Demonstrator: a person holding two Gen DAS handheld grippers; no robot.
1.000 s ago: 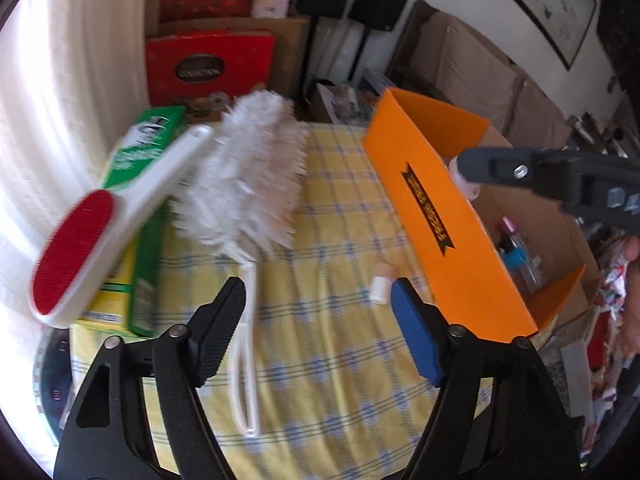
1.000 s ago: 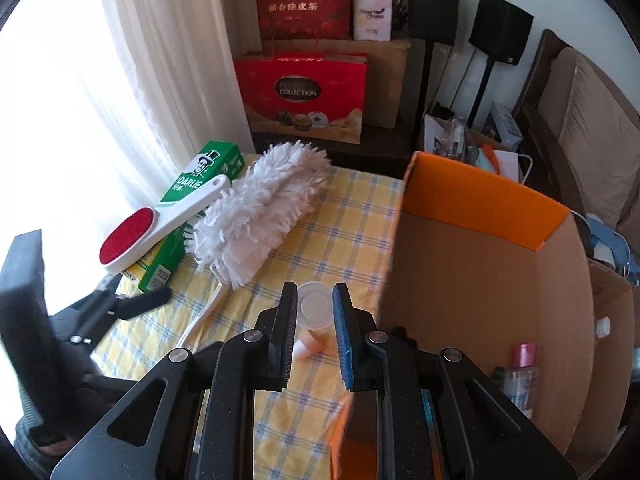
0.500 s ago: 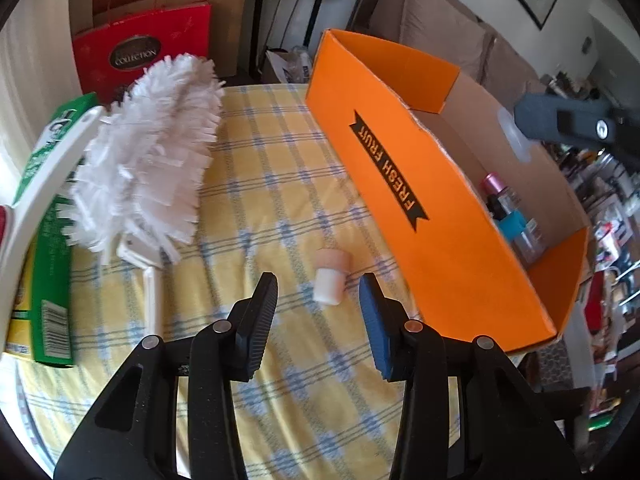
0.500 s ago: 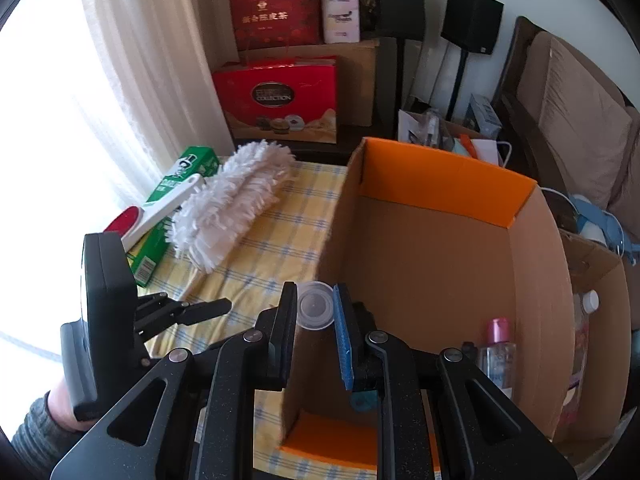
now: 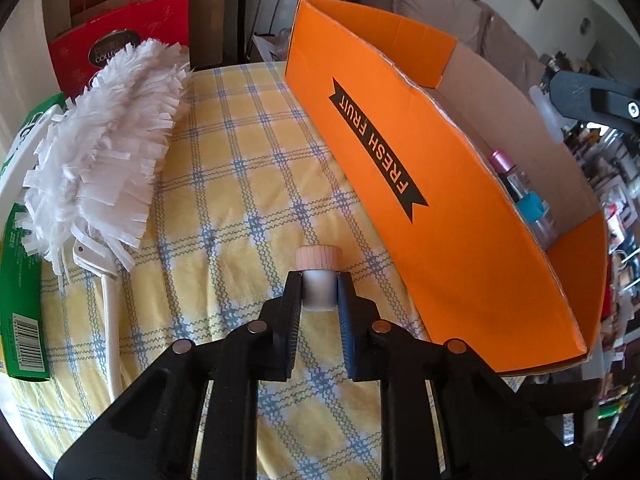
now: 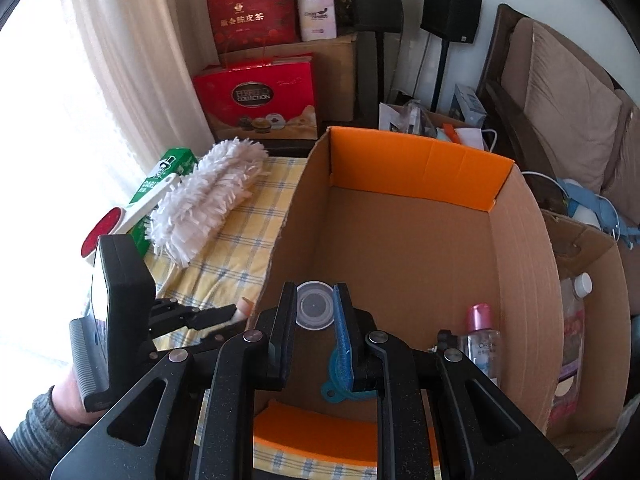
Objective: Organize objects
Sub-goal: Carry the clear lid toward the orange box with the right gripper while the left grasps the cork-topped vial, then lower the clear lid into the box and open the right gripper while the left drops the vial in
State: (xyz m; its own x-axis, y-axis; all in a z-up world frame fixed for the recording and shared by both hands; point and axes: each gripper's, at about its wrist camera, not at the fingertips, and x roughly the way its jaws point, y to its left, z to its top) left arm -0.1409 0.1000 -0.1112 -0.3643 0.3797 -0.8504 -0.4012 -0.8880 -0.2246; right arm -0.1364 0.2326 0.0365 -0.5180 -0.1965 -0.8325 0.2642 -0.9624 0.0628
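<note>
A yellow checked cloth (image 5: 224, 184) is covering the desk, an orange box (image 5: 440, 216) standing on it beside a white duster (image 5: 104, 152); the left claw (image 5: 319, 292), having just been closing, is clenching a small wood-capped jar (image 5: 319, 276) on the cloth; the right claw (image 6: 316, 308) is gripping a clear container (image 6: 314, 306) over the box.

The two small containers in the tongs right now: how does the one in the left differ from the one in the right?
The left tongs hold a small frosted jar with a wood-look cap; the right tongs hold a clear plastic container with no such cap. The frosted jar sits over the checked tablecloth, outside the orange box; the clear plastic container hangs over the box's open inside. Both are small, round and clamped.
</note>
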